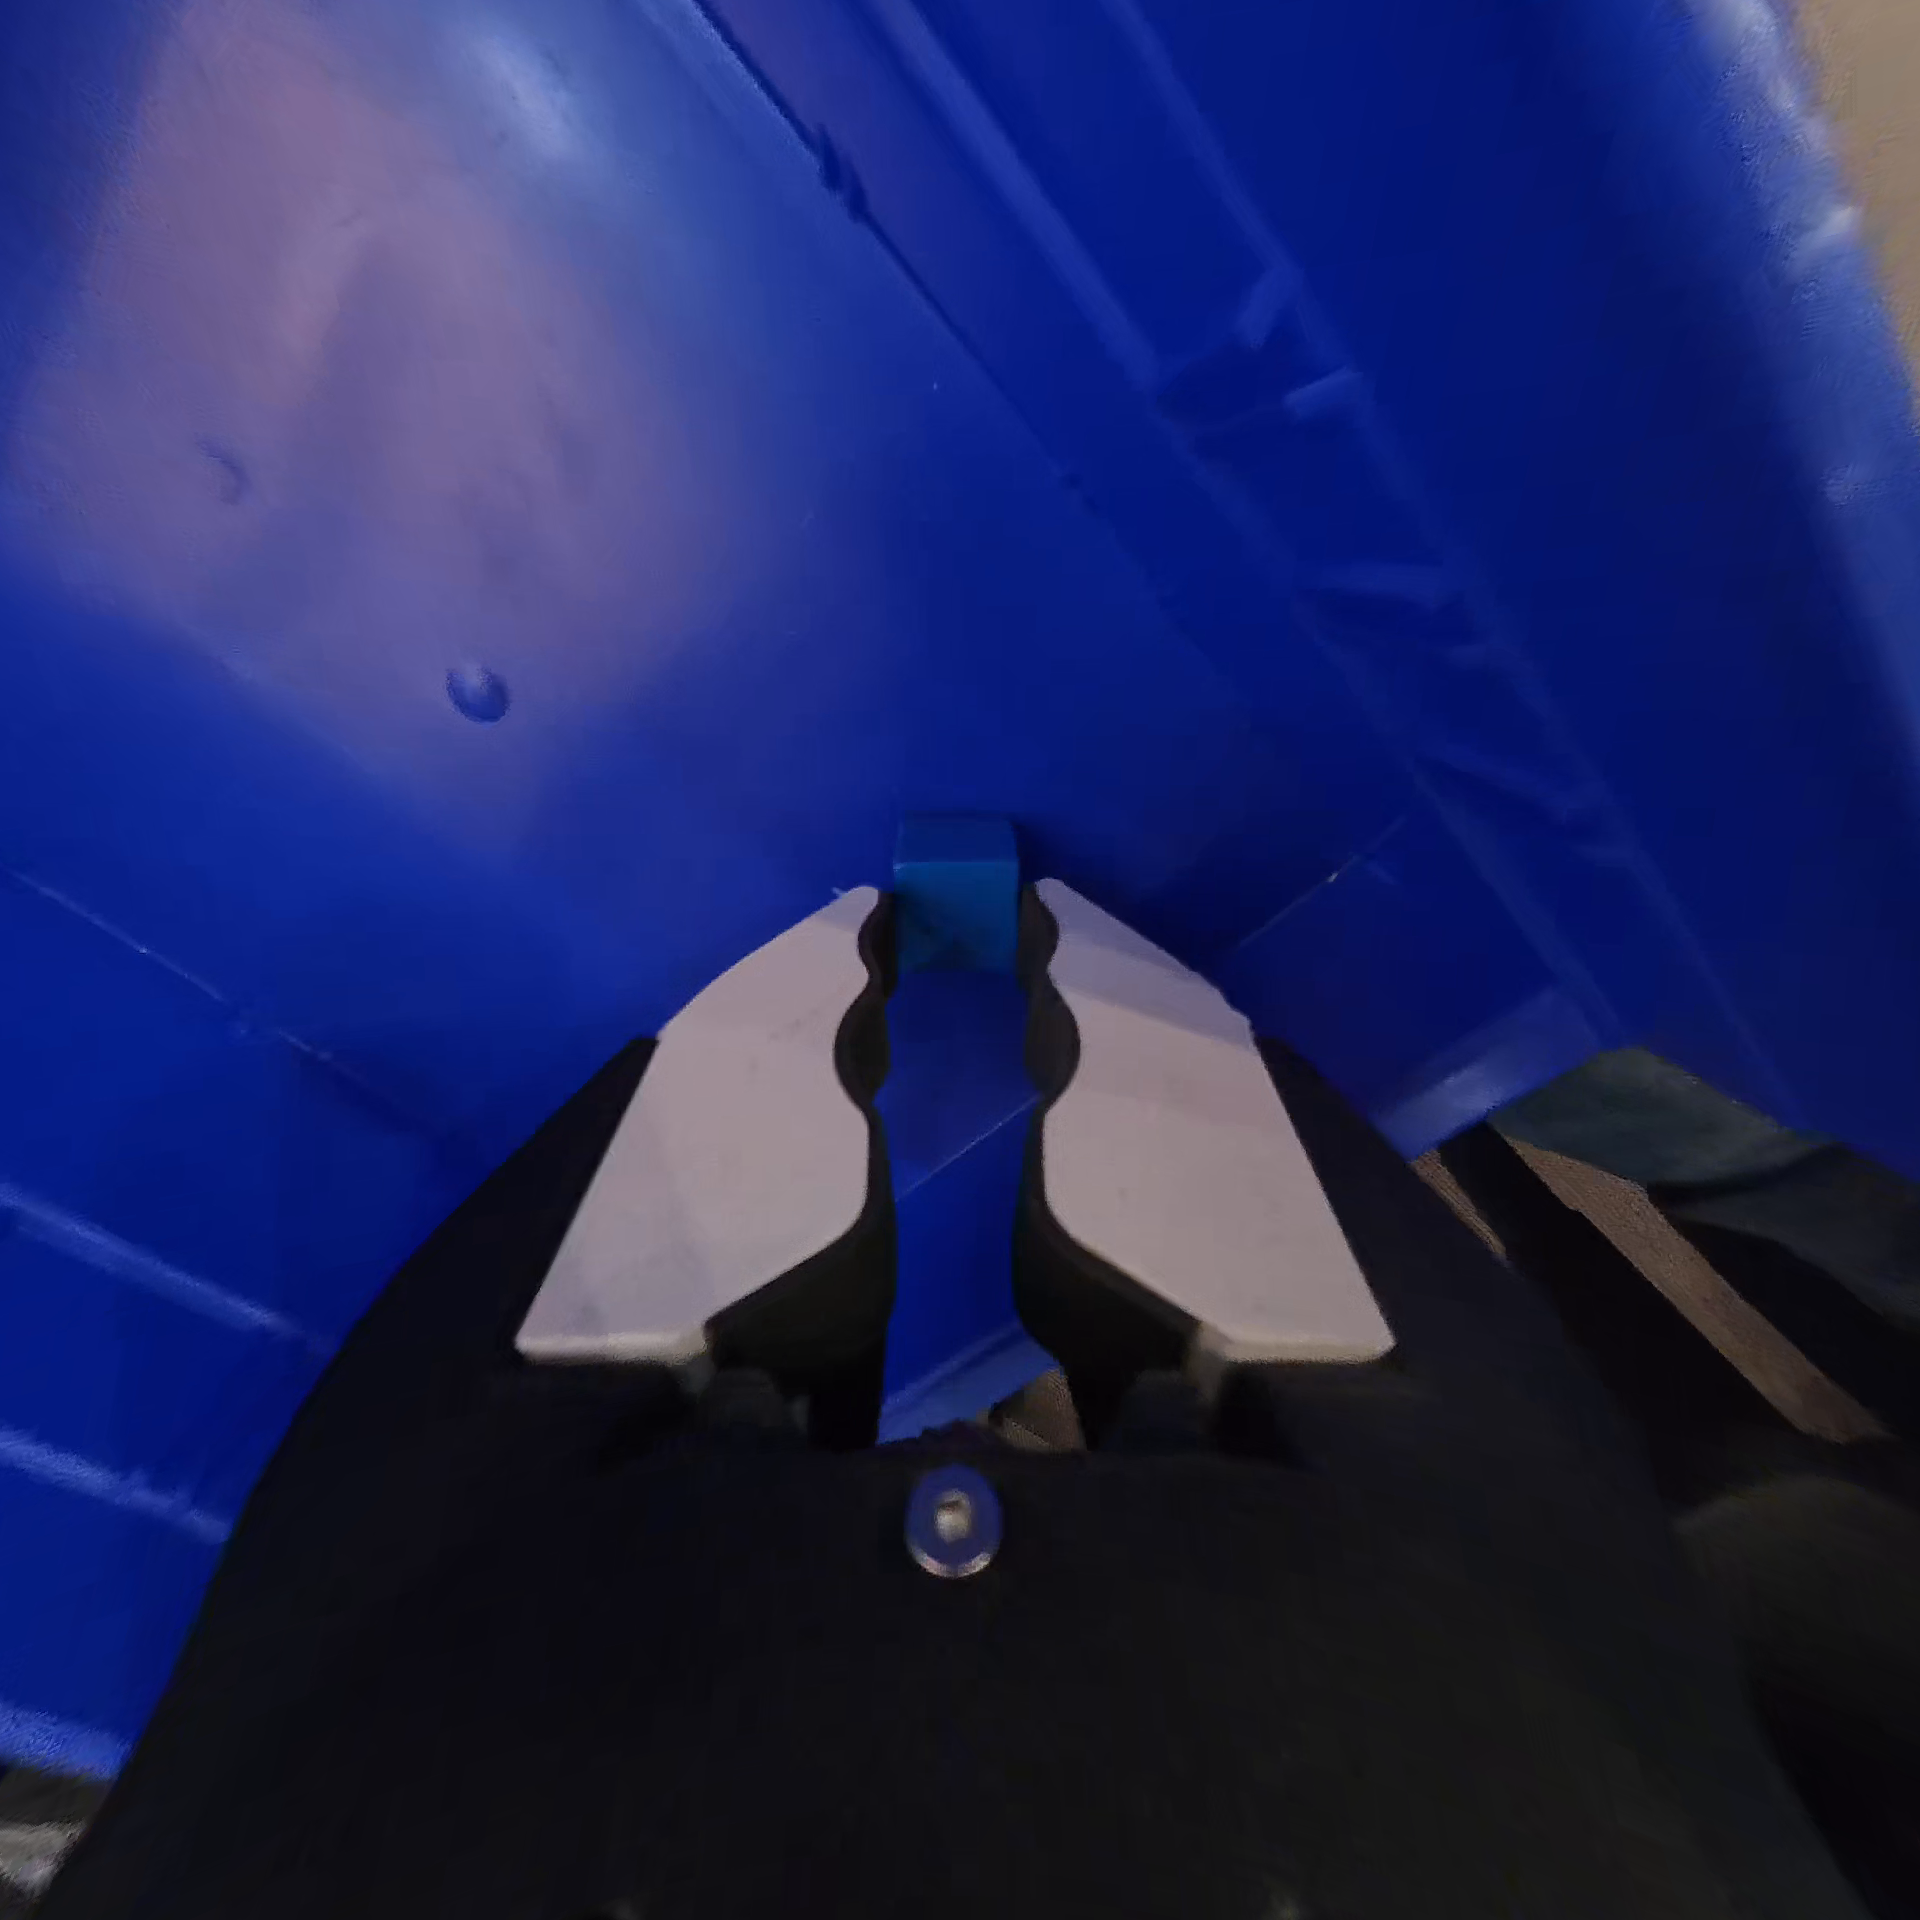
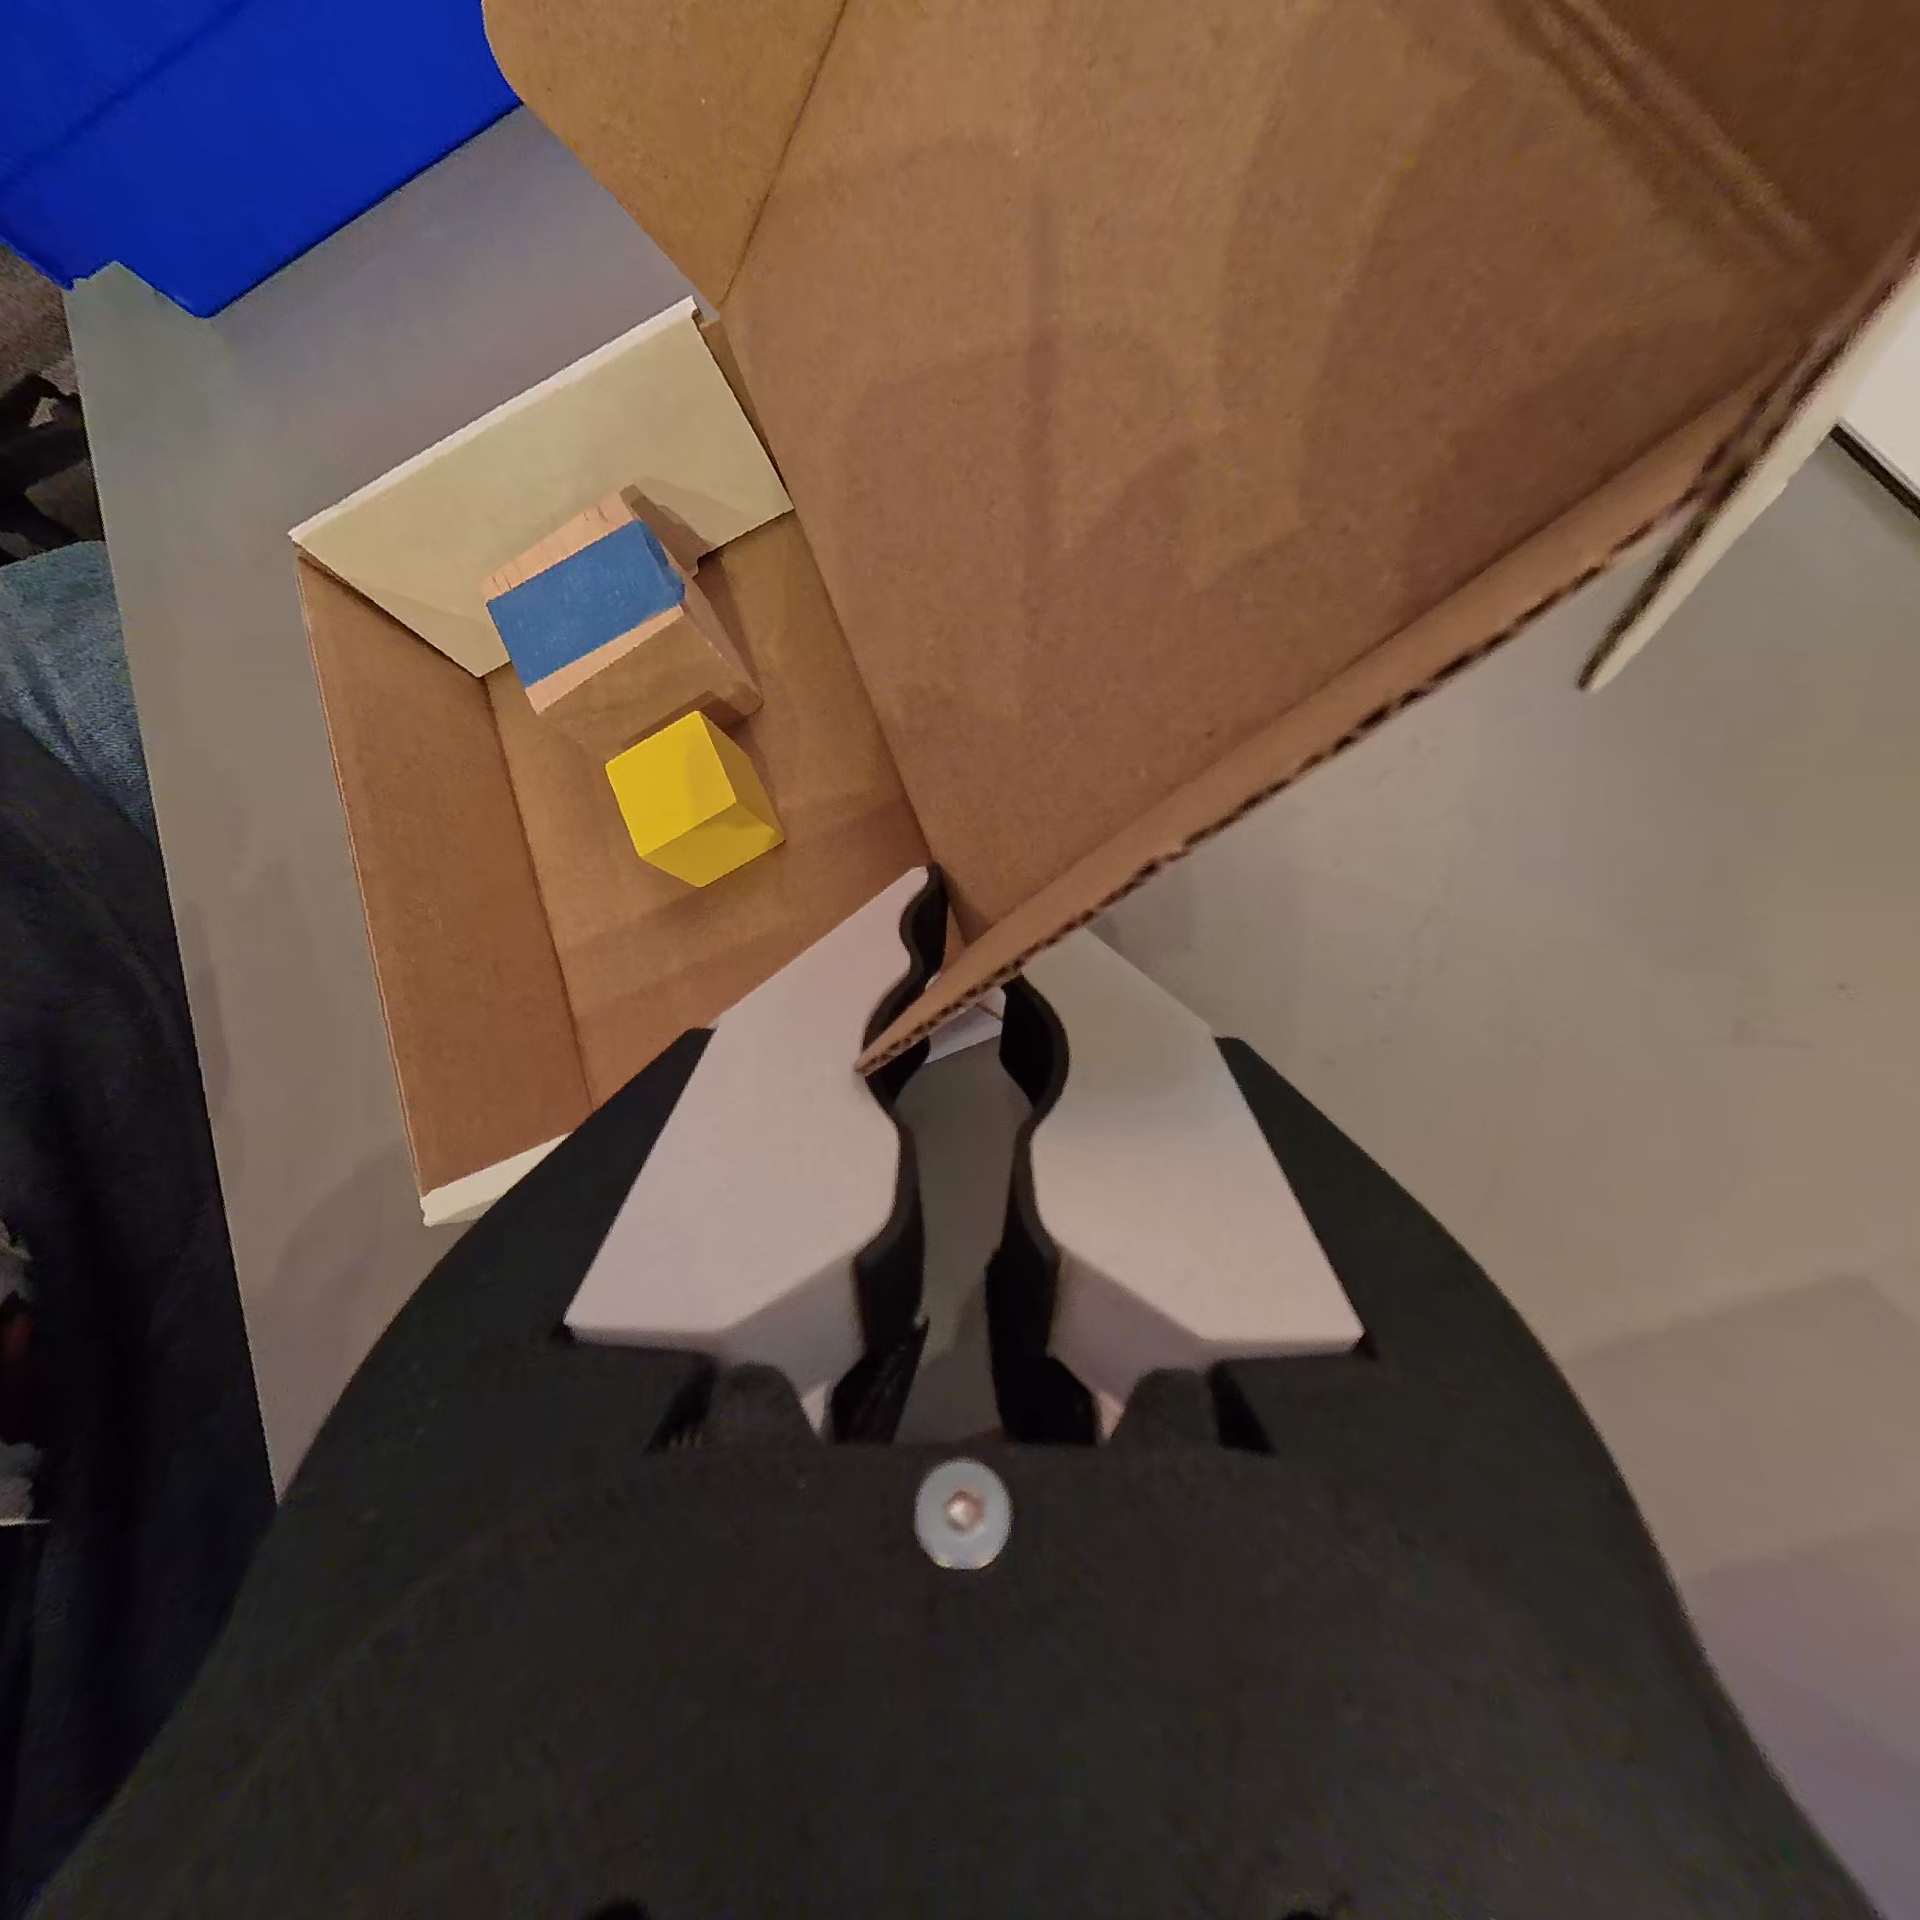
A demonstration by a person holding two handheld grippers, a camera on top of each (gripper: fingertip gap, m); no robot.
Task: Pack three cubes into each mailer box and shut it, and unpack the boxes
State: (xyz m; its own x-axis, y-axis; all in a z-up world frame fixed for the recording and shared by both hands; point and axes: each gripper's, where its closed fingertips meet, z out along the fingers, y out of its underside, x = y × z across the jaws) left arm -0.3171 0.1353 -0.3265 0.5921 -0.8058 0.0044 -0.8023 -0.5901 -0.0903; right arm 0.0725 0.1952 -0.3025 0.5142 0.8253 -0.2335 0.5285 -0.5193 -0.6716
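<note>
In the left wrist view my left gripper is inside a blue plastic bin, shut on a small blue cube close to the bin wall. In the right wrist view my right gripper grips the corner edge of the raised brown cardboard lid of an open mailer box and holds it up. Inside the box lie a yellow cube and a wooden cube with a blue face, touching each other at the far end. The lid hides the right part of the box.
The mailer box stands on a grey table. The blue bin shows at the table's far left corner in the right wrist view. Dark fabric lies beyond the table's left edge. A white edge shows at the far right.
</note>
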